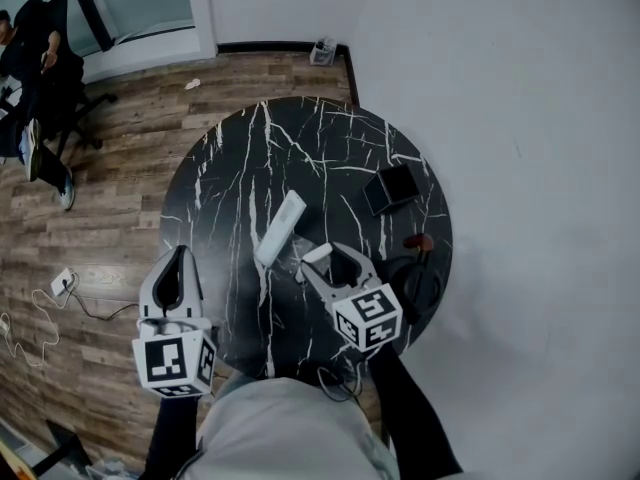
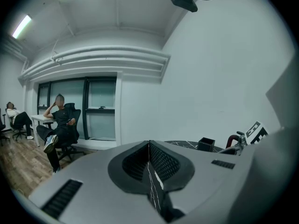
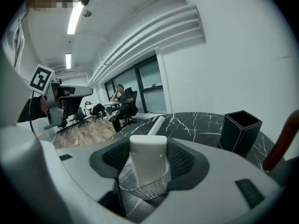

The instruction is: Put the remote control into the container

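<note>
Your right gripper (image 1: 322, 264) has its fingers clamped on the remote control (image 3: 148, 157), a stubby white body in a clear shell. It's pinched by its sides with one end poking out past the fingertips, and the long axis runs along the fingers, as far as I can judge. Whether it's clear of the table (image 1: 230, 168) I can't tell.

The container (image 3: 236, 136), that black open-topped box, stands upright ahead and to the right of those fingers, well apart from them. That's the line that matters. I'd say you swing right and forward, then tip the remote nose-down over the opening.

A slim white bar (image 1: 280, 228) lies on the table just left of your right fingers, running away from you and out of that path. Your left gripper (image 1: 178, 278) hangs at the table's near left edge, fingers pressed together on nothing, much farther from the box. This one's for the right hand.
</note>
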The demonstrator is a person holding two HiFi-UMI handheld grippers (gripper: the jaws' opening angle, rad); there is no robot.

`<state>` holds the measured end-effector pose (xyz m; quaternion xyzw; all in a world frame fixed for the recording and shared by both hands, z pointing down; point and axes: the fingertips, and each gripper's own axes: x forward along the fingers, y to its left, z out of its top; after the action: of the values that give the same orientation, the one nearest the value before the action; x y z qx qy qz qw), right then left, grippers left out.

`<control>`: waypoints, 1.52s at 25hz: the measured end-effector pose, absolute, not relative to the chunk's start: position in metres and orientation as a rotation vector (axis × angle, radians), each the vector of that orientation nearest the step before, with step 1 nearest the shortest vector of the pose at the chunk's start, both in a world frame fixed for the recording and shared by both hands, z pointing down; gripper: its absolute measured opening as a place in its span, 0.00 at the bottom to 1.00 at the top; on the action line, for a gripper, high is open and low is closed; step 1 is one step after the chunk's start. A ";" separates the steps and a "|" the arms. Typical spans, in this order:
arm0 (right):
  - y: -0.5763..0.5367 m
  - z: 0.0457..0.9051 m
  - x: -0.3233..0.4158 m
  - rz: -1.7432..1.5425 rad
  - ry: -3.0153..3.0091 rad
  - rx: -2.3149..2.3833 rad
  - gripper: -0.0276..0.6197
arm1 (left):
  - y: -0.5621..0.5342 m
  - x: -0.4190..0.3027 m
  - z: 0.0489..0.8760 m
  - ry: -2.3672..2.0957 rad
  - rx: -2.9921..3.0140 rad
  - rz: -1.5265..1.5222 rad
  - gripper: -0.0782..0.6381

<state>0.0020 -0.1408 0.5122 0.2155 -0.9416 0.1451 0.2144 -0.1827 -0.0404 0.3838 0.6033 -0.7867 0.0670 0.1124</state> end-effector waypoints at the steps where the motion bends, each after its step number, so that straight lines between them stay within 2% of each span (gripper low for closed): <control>1: -0.141 0.512 0.002 0.404 -2.613 0.602 0.43 | -0.041 -0.183 0.383 -2.308 1.773 0.195 0.12; 12: -0.142 0.503 0.002 0.370 -2.630 0.630 0.44 | -0.044 -0.178 0.382 -2.306 1.791 0.188 0.12; 25: -0.151 0.415 0.012 0.320 -2.846 0.832 0.43 | -0.048 -0.168 0.371 -2.294 1.844 0.180 0.12; 26: -0.152 0.408 0.013 0.325 -2.858 0.859 0.42 | -0.048 -0.166 0.370 -2.292 1.851 0.181 0.12; 28: -0.154 0.397 0.018 0.320 -2.864 0.931 0.22 | -0.048 -0.163 0.369 -2.288 1.863 0.185 0.12; 32: -0.153 0.384 0.022 0.301 -2.860 1.015 0.09 | -0.049 -0.155 0.362 -2.275 1.903 0.189 0.12; 34: -0.150 0.382 0.022 0.306 -2.861 1.028 0.05 | -0.050 -0.151 0.360 -2.272 1.918 0.192 0.12; 38: -0.146 0.379 0.022 0.309 -2.863 1.050 0.05 | -0.048 -0.145 0.357 -2.265 1.939 0.194 0.12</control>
<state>0.0225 -0.1457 0.3794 0.3423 -0.9334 0.1007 0.0381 -0.1453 -0.0483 0.3571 0.6469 -0.7559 0.0648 0.0768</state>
